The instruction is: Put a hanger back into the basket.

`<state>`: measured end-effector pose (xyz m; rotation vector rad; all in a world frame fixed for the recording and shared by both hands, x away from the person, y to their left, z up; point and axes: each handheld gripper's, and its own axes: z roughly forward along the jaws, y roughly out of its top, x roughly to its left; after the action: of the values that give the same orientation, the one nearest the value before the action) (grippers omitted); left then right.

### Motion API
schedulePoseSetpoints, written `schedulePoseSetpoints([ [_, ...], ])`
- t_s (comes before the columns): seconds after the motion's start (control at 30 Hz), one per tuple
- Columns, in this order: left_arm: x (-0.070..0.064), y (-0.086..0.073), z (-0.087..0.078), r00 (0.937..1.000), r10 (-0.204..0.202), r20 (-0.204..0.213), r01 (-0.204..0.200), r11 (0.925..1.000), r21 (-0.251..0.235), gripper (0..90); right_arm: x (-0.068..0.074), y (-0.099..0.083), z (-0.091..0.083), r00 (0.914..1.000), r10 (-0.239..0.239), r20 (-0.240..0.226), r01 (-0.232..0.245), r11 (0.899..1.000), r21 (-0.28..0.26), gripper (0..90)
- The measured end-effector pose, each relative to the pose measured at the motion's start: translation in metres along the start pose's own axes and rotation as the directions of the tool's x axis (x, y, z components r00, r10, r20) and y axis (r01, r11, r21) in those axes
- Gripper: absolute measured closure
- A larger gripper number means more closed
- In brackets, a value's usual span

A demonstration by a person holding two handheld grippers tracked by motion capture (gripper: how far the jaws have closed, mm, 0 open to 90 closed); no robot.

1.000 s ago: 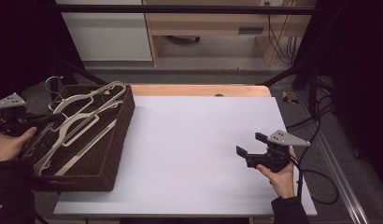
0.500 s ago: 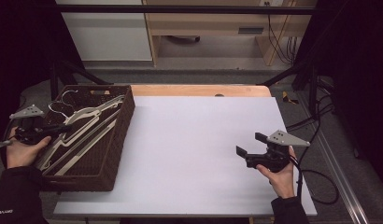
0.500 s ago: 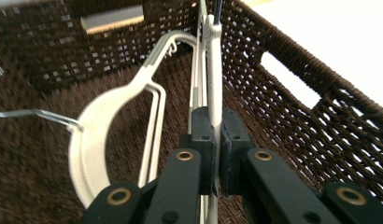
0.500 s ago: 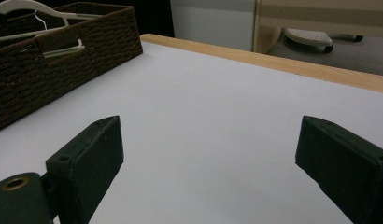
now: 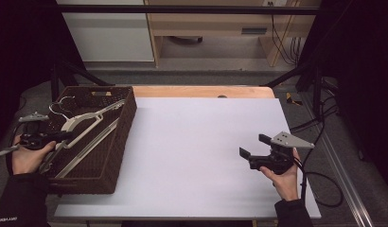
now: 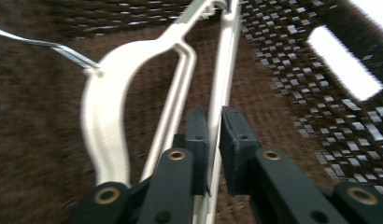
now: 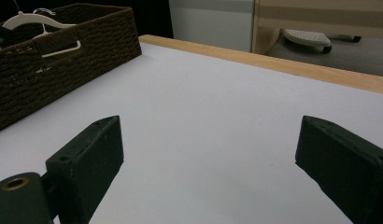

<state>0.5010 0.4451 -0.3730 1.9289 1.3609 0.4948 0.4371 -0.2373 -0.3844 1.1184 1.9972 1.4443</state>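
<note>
1. High view: the left gripper (image 5: 52,137) sits at 9 o'clock of the table, over the brown wicker basket (image 5: 123,142), its jaws pinched on the bar of a white hanger (image 5: 83,120). I count 1 basket and at least 2 hangers in it; the second hanger (image 5: 88,149) lies lower, toward 7 o'clock, and whether more lie underneath I cannot tell. The right gripper (image 5: 253,150) rests at 4 o'clock on the white tabletop (image 5: 197,142), jaws spread wide and holding nothing.

2. Left gripper view: the 2 black jaws are nearly together, clamped on the thin straight bar of the hanger (image 6: 216,93), which runs toward 12 o'clock. The broad curved shoulder sits at 10 o'clock and the metal hook (image 6: 49,45) leaves toward 9 o'clock. To do the lift well, I judge the grip should stay firm and the hanger rise straight up, so hook and shoulder clear the basket wall (image 6: 297,93) and the hanger beneath.

3. Right gripper view: 2 jaws stand far apart over bare tabletop (image 7: 217,116). The basket (image 7: 63,60) lies at 10 o'clock, hanger tops (image 7: 26,21) showing above its rim.
</note>
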Motion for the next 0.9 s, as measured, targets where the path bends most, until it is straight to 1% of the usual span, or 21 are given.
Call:
schedulePoseSetpoints([
  [0.03,-0.004,0.001,-0.005,0.9985,0.004,-0.054,-0.005,0.9999,-0.014,73.3,0.000,0.000,0.000,1.0000,-0.001,0.001,0.001,1.000,-0.001,8.3],
  [0.07,-0.006,0.001,-0.009,0.9978,0.008,-0.065,-0.009,0.9996,-0.025,69.4,0.000,0.000,0.000,1.0000,-0.001,0.002,0.001,1.000,0.000,8.3],
  [0.13,-0.008,0.001,-0.012,0.9974,0.018,-0.070,-0.021,0.9987,-0.047,61.7,-0.001,0.000,0.000,1.0000,-0.001,0.003,0.001,1.000,0.000,8.3],
  [0.17,-0.013,0.002,-0.021,0.9976,0.020,-0.067,-0.026,0.9948,-0.099,59.6,-0.001,-0.001,0.001,1.0000,0.002,0.005,-0.002,1.000,-0.001,8.3],
  [0.2,-0.017,0.002,-0.026,0.9982,0.023,-0.055,-0.029,0.9923,-0.120,56.5,-0.001,-0.001,0.001,1.0000,0.005,0.005,-0.005,1.000,0.000,8.3],
  [0.23,-0.017,0.002,-0.026,0.9982,0.023,-0.055,-0.029,0.9923,-0.120,52.8,-0.001,-0.001,0.001,1.0000,0.005,0.005,-0.005,1.000,0.000,8.3],
  [0.27,-0.022,0.002,-0.029,0.9981,0.019,-0.059,-0.029,0.9867,-0.160,52.8,-0.001,-0.001,0.002,1.0000,0.005,0.007,-0.005,1.000,0.001,8.3],
  [0.3,-0.027,0.003,-0.032,0.9985,0.016,-0.052,-0.026,0.9815,-0.190,47.0,-0.001,-0.002,0.002,1.0000,0.005,0.005,-0.005,1.000,0.000,8.3],
  [0.33,-0.033,0.003,-0.035,0.9993,0.019,-0.031,-0.025,0.9765,-0.214,47.0,-0.001,-0.002,0.002,1.0000,0.005,0.005,-0.005,1.000,0.000,8.3],
  [0.37,-0.046,0.002,-0.040,0.9997,0.025,-0.002,-0.024,0.9616,-0.273,42.0,-0.001,-0.002,0.002,0.9999,0.009,0.004,-0.009,1.000,-0.002,8.2],
  [0.4,-0.046,0.002,-0.040,0.9997,0.025,-0.002,-0.024,0.9616,-0.273,39.0,-0.001,-0.002,0.002,1.0000,0.007,0.007,-0.007,1.000,-0.003,8.1],
  [0.43,-0.061,0.001,-0.043,0.9984,0.047,0.032,-0.034,0.9469,-0.320,36.4,-0.001,-0.002,0.003,0.9999,0.008,0.010,-0.008,1.000,-0.006,8.0],
  [0.47,-0.061,0.001,-0.043,0.9984,0.047,0.032,-0.034,0.9469,-0.320,33.1,-0.002,-0.003,0.002,0.9999,0.009,0.011,-0.009,1.000,-0.007,8.0],
  [0.5,-0.077,0.000,-0.043,0.9962,0.069,0.054,-0.044,0.9300,-0.365,29.8,-0.002,-0.003,0.002,0.9999,0.011,0.008,-0.011,1.000,-0.010,7.9],
  [0.57,-0.093,-0.002,-0.042,0.9917,0.100,0.080,-0.061,0.9179,-0.392,22.7,-0.002,-0.003,0.001,1.0000,0.003,0.010,-0.002,1.000,-0.010,7.7],
  [0.6,-0.093,-0.002,-0.042,0.9917,0.100,0.080,-0.061,0.9179,-0.392,17.5,-0.002,-0.003,0.001,1.0000,0.003,0.010,-0.002,1.000,-0.010,7.7],
  [0.67,-0.107,-0.004,-0.039,0.9869,0.121,0.107,-0.067,0.9104,-0.408,10.0,-0.002,-0.004,0.000,0.9998,0.012,0.013,-0.012,1.000,-0.016,7.3],
  [0.7,-0.120,-0.007,-0.034,0.9796,0.150,0.134,-0.083,0.9093,-0.408,7.8,-0.002,-0.004,-0.001,0.9999,0.012,0.010,-0.012,1.000,-0.018,7.2],
  [0.73,-0.120,-0.007,-0.034,0.9796,0.150,0.134,-0.083,0.9093,-0.408,6.0,-0.002,-0.004,-0.001,0.9999,0.012,0.010,-0.012,1.000,-0.018,7.2],
  [0.77,-0.131,-0.010,-0.029,0.9757,0.161,0.149,-0.087,0.9077,-0.411,5.2,-0.002,-0.004,-0.003,0.9999,0.011,0.013,-0.011,1.000,-0.020,6.9],
  [0.9,-0.148,-0.018,-0.020,0.9642,0.201,0.174,-0.112,0.9017,-0.418,4.5,-0.003,-0.005,-0.008,0.9999,0.008,0.010,-0.008,0.999,-0.037,6.6],
])
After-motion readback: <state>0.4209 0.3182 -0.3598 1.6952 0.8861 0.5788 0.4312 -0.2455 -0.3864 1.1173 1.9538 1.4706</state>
